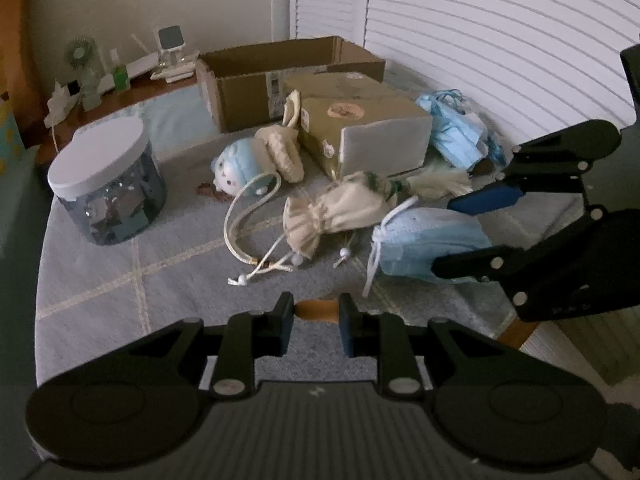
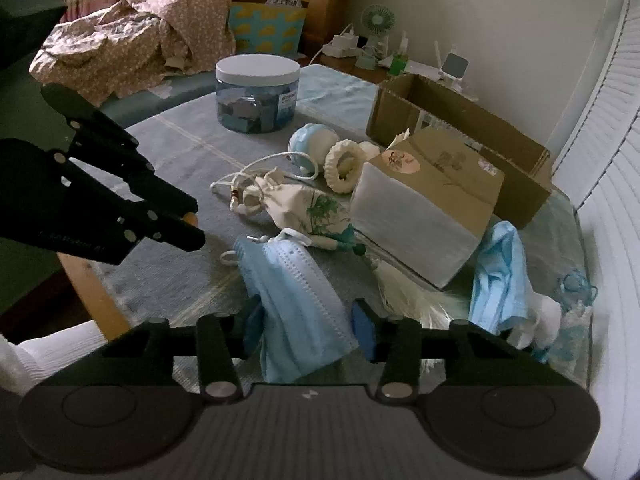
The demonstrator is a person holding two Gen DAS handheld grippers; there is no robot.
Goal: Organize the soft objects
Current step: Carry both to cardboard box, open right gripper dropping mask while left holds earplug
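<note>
A stack of pale blue face masks [image 2: 296, 292] [image 1: 420, 240] lies at the near right of the grey cloth, and my right gripper [image 2: 308, 328] [image 1: 444, 236] is shut on it, a blue pad pressing each side. My left gripper [image 1: 316, 328] [image 2: 198, 224] hovers shut and empty over the table's front edge, left of the masks. A beige drawstring pouch [image 1: 336, 212] [image 2: 296, 200] lies just beyond the masks. Farther back are a blue-and-white plush [image 1: 240, 168] [image 2: 314, 142] and a cream ruffled ring [image 1: 284, 152] [image 2: 346, 168]. More blue masks [image 1: 456, 132] [image 2: 500, 276] are heaped at the far right.
An open cardboard box [image 1: 248, 92] [image 2: 520, 196] stands at the back, with a closed brown box [image 1: 360, 120] [image 2: 440, 176] in front of it. A white-lidded jar [image 1: 108, 184] [image 2: 256, 96] sits at the left. A louvred shutter [image 1: 500, 40] runs along the right.
</note>
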